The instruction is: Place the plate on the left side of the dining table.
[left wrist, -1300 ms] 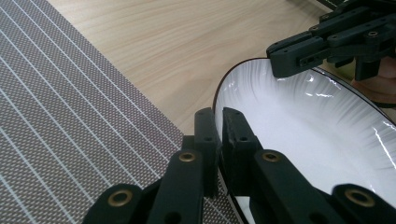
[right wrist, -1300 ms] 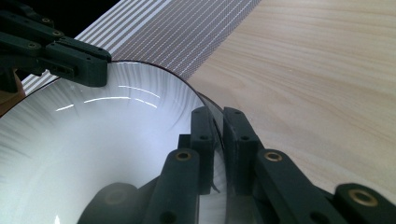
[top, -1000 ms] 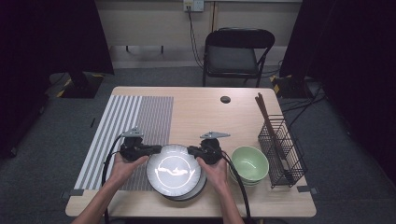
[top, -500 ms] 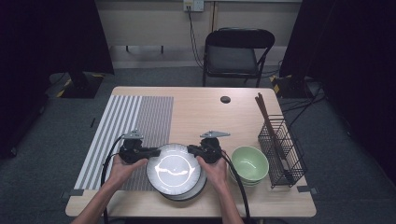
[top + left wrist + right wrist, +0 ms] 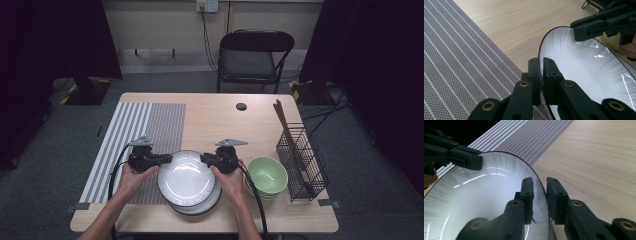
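Top plate is held from both sides at the near bench edge, on a stack of plates whose lower rims show under it at its near right.

Left gripper: jaws nearly shut, clamped on the plate's left rim; in the left gripper view the rim runs edge-on between the two pads, one pad above the rim and one below.

Right gripper: jaws have just been opening. In the right gripper view the rim sits between them, close against the left jaw with a visible gap to the right jaw, so the grip on that side is judged loose or released.

Key relation: the plate lies between the two grippers, which point inward at each other across it. Plate is roughly level, slightly higher than the stack. Each hand is at its own rim; neither is nearer.

Striped placemat lies just left of the plate and runs to the far left, partly under the left gripper. It looks like the likely set-down spot; a leftward move is judged unobstructed.

Right of the stack: green bowls, nested, near the right hand but apart from the plate. Beyond them a wire rack with chopsticks leaning in it.

Far side: small dark disc on the bench, then a folding chair behind.

Risk: with one side slack, the plate is judged liable to tip to the right on lift.
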`<move>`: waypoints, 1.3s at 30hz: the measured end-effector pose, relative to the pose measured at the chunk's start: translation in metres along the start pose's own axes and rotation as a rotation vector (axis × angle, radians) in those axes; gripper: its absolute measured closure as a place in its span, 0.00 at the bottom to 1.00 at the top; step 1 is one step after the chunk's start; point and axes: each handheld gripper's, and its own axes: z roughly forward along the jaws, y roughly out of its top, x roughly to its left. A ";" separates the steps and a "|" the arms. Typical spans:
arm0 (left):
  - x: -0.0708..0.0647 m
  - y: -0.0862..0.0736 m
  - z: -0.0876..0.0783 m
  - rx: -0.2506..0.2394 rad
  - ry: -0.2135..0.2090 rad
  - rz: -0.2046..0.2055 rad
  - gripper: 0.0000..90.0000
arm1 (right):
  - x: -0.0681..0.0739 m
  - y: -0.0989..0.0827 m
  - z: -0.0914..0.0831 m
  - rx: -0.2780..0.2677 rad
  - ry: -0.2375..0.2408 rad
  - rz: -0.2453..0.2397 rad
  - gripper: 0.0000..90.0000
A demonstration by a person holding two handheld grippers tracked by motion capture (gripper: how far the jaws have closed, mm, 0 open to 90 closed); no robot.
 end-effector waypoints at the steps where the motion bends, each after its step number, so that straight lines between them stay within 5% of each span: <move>1: 0.000 0.000 0.000 -0.001 -0.001 -0.002 0.95 | 0.000 -0.001 0.000 0.006 0.007 0.002 0.81; 7: 0.000 -0.001 0.000 -0.006 -0.003 -0.006 0.95 | -0.002 -0.006 0.002 0.036 -0.010 0.027 0.78; 14: 0.000 0.001 -0.003 -0.013 0.006 0.003 0.96 | -0.005 -0.007 0.002 -0.010 0.025 0.082 0.90; 22: 0.007 0.006 -0.002 -0.047 -0.011 -0.023 0.97 | -0.004 0.001 0.000 -0.025 0.010 0.042 0.91; 27: 0.008 0.018 -0.001 -0.034 0.020 0.017 0.97 | -0.006 0.008 -0.001 -0.044 0.007 0.024 0.91; 39: 0.011 0.007 -0.005 -0.043 -0.015 -0.061 0.95 | -0.007 0.006 0.001 -0.038 0.007 0.022 0.92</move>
